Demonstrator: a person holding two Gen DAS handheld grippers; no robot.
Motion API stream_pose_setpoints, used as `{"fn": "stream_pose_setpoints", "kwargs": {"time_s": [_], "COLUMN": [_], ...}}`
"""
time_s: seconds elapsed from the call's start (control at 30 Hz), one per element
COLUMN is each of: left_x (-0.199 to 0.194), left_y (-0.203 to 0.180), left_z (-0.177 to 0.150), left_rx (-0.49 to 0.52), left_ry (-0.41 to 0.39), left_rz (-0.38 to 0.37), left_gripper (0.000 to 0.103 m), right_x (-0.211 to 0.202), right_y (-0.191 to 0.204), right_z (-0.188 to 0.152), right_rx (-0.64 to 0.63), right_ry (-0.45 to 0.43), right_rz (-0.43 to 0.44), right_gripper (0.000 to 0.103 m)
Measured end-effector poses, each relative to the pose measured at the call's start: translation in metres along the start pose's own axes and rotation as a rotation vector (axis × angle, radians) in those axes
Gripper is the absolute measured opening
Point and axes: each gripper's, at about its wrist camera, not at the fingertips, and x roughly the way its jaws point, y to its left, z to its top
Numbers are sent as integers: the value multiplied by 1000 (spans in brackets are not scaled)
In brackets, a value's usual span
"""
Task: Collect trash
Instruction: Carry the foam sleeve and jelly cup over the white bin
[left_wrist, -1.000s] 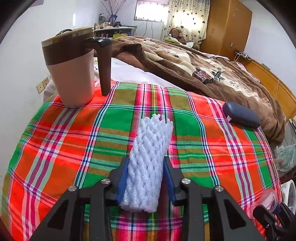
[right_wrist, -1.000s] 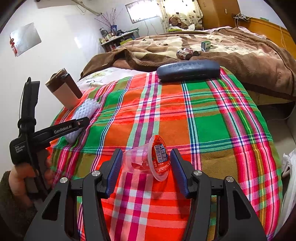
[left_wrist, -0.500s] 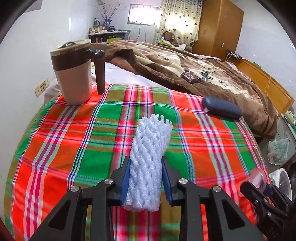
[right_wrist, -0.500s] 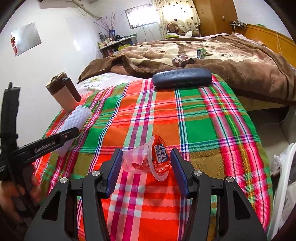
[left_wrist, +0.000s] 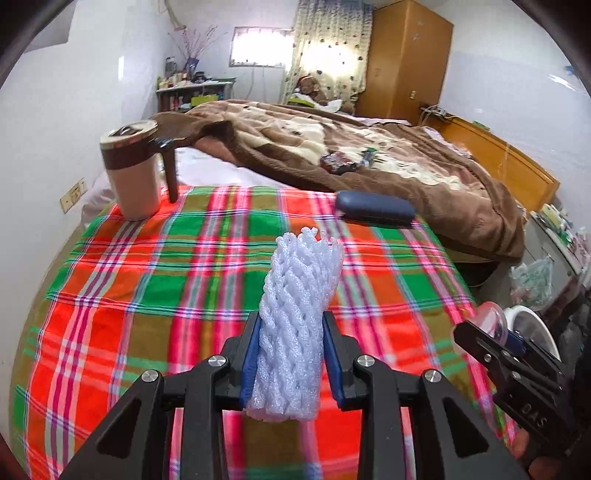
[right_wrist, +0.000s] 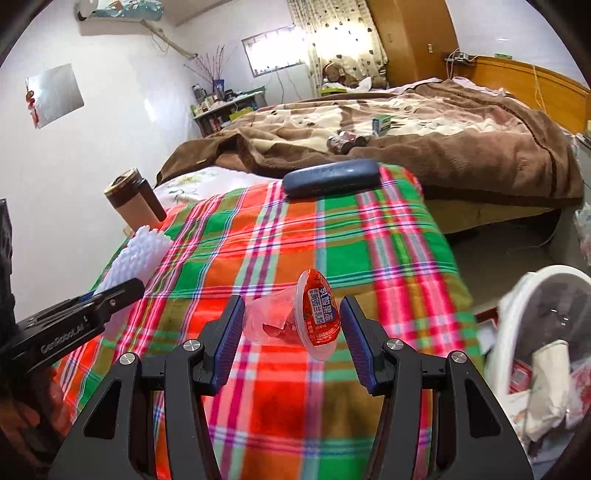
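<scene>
- Bin (right_wrist: 517, 306) stands off the plaid table (right_wrist: 388, 236), lower right; we judge the right gripper (right_wrist: 291, 325) nearer.
- Foam net (left_wrist: 295, 332), long axis pointing forward, is pinched by our left gripper (left_wrist: 291, 354).
- Jelly cup (right_wrist: 295, 321), sideways, is clamped between the right jaws.

One foam net (left_wrist: 300, 325), one jelly cup (right_wrist: 295, 317), one mug (left_wrist: 133, 173), perhaps two cans (right_wrist: 347, 142)
</scene>
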Motion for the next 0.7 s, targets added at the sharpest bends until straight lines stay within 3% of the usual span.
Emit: {"fn": "stream_pose_setpoints", "kwargs": {"time_s": [0.7], "left_x": [-49], "left_y": [-149], "left_z": [-30], "left_rx": [169], "left_ry": [-40], "left_rz": [-178], "left_gripper": [32], "right_x": [-88], "right_y": [-98], "right_z": [-14], "right_rx": [112], "right_ry": [-109], "right_rz": [-147], "right_gripper": [55]}}
